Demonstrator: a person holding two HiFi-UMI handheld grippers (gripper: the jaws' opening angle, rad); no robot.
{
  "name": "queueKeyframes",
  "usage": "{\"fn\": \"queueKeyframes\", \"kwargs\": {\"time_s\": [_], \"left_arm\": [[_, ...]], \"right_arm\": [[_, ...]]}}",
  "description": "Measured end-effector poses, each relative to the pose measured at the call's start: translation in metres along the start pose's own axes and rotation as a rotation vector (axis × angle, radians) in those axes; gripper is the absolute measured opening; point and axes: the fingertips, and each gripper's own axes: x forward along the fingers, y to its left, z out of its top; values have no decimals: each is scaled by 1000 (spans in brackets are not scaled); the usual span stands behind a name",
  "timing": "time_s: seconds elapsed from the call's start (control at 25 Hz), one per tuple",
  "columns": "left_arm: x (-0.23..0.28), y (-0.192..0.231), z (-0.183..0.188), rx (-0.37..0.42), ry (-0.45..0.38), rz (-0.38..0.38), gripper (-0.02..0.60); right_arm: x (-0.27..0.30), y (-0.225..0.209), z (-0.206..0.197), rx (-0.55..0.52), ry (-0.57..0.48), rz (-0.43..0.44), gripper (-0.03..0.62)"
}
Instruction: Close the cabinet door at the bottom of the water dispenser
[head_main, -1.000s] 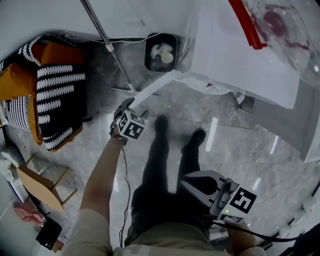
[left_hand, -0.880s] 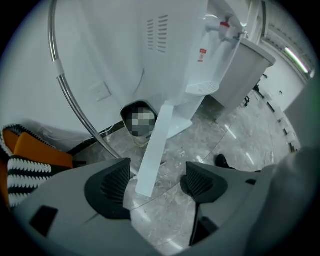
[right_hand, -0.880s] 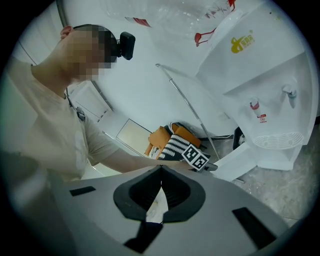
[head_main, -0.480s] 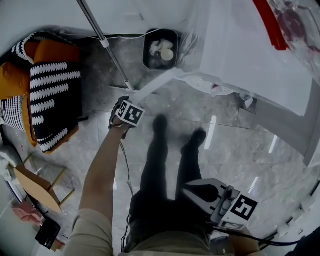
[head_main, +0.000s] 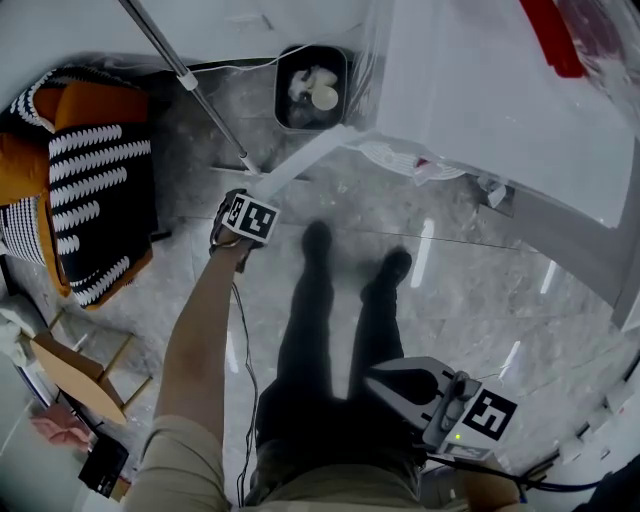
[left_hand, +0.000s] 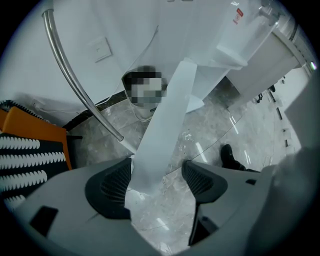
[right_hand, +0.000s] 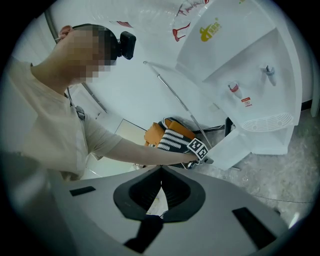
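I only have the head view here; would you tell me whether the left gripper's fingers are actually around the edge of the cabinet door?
Observer: Yes. In the left gripper view, the cabinet door has its edge between the fingers of the left gripper. They are open and have just been opening. The edge lies close beside one finger and clear of the other. I cannot tell whether it touches.
Operator: Thank you. Is the right gripper holding anything?
Observer: No. The right gripper view shows the right gripper shut, with nothing in it.
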Motion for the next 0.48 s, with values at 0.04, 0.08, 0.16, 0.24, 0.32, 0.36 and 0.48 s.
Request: {"fn": "queueKeyframes", "kwargs": {"time_s": [0.04,0.08,0.16,0.24,0.32,0.36,0.48], "left_arm": [[0,0,0,1,3,2,314],[0,-1,-1,4,5,2,314],[0,-3,-4,13,12,0,313],[0,-6,-6,22,19,-3,314],[1,-9,-9,20,19,-1,314],[1,-12,-10,16,16,0,314],[4,-22,-12,21,5,-5,313]], "right_arm": [[0,0,0,6,-5,2,15],[0,-1,0,11,-10,4,15],[-1,-1,-2,11,-15,8,15],[0,-3,-2,7,-19,13,15],[-1,-4,-2,5,-25,19,15],[-3,-5,-3,4,-28,19,15],[-9,-10,-6,10,-42,0,15]]}}
